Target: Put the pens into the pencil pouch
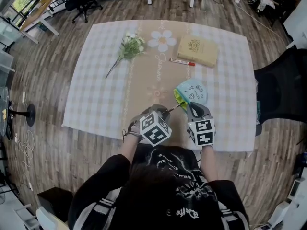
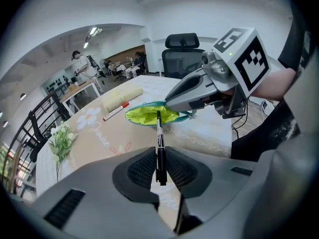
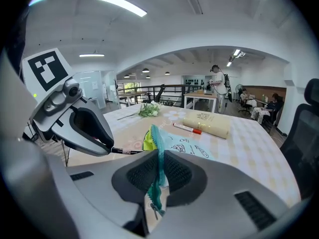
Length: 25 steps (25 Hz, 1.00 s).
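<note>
My left gripper point(image 2: 160, 158) is narrowed onto the black pen point(image 2: 159, 133), pads pinching its rear end; the pen points out ahead along the jaws, and its far end reaches the yellow-green open mouth of the pencil pouch point(image 2: 149, 116); whether the tip is inside I cannot tell. My right gripper point(image 3: 159, 168) is clamped on the pouch's teal zip edge, holding that edge up. Beyond the pouch a red-capped marker point(image 1: 182, 62) lies on the checked tablecloth point(image 1: 96, 95); just past the marker lies a yellow book point(image 1: 197, 51); well off to the pouch's far left lies a flower sprig point(image 1: 128, 49).
</note>
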Each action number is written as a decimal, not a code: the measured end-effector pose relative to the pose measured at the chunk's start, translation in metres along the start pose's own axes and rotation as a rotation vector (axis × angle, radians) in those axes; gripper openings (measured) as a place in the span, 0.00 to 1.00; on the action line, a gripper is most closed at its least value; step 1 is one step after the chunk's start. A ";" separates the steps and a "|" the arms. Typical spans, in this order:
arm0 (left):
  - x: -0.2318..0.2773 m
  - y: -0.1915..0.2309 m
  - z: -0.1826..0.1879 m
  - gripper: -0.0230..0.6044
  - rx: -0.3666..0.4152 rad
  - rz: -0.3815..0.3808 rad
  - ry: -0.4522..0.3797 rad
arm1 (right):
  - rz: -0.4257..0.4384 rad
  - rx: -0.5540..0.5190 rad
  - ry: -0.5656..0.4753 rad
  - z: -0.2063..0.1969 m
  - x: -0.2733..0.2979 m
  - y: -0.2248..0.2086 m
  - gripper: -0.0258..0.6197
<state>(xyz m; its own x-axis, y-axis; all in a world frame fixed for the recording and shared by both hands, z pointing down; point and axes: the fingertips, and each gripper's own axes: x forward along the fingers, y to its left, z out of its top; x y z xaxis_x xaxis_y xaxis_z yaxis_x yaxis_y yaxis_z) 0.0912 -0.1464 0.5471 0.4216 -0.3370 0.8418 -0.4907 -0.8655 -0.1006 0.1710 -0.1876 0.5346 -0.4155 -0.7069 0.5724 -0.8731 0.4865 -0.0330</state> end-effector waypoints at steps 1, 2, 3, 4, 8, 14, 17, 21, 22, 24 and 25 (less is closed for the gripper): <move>0.001 0.000 0.002 0.16 0.010 -0.001 0.004 | 0.002 -0.004 0.002 0.000 0.001 0.001 0.10; 0.002 -0.001 0.004 0.16 0.017 -0.002 0.003 | 0.004 -0.006 0.003 -0.001 0.001 0.003 0.10; 0.003 -0.001 0.008 0.16 0.020 -0.002 -0.002 | 0.006 -0.005 0.003 -0.001 0.002 0.003 0.10; 0.004 0.000 0.011 0.16 0.021 -0.002 -0.010 | 0.008 -0.004 0.001 -0.001 0.002 0.004 0.10; 0.008 0.001 0.019 0.16 0.019 -0.004 -0.025 | 0.012 0.002 0.000 -0.003 0.002 0.004 0.10; 0.014 0.004 0.025 0.16 0.033 0.001 -0.028 | 0.022 0.001 -0.007 -0.001 0.000 0.008 0.10; 0.015 0.007 0.030 0.16 0.034 0.008 -0.043 | 0.032 -0.003 -0.008 0.000 -0.001 0.011 0.10; 0.018 0.010 0.032 0.16 0.039 0.012 -0.049 | 0.055 -0.012 -0.013 0.002 -0.002 0.019 0.10; 0.019 0.011 0.032 0.16 0.041 0.019 -0.052 | 0.060 -0.016 -0.013 0.002 -0.002 0.021 0.10; 0.019 0.013 0.033 0.16 0.045 0.033 -0.061 | 0.067 -0.020 -0.010 0.001 -0.003 0.024 0.10; 0.019 0.014 0.034 0.16 0.042 0.037 -0.067 | 0.070 -0.021 -0.010 0.002 -0.003 0.026 0.10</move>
<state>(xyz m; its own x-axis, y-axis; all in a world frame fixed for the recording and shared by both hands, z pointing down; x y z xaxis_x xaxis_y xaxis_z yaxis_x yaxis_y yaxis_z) 0.1178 -0.1776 0.5437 0.4543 -0.3922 0.7999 -0.4751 -0.8662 -0.1549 0.1494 -0.1735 0.5306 -0.4780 -0.6759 0.5610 -0.8362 0.5457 -0.0550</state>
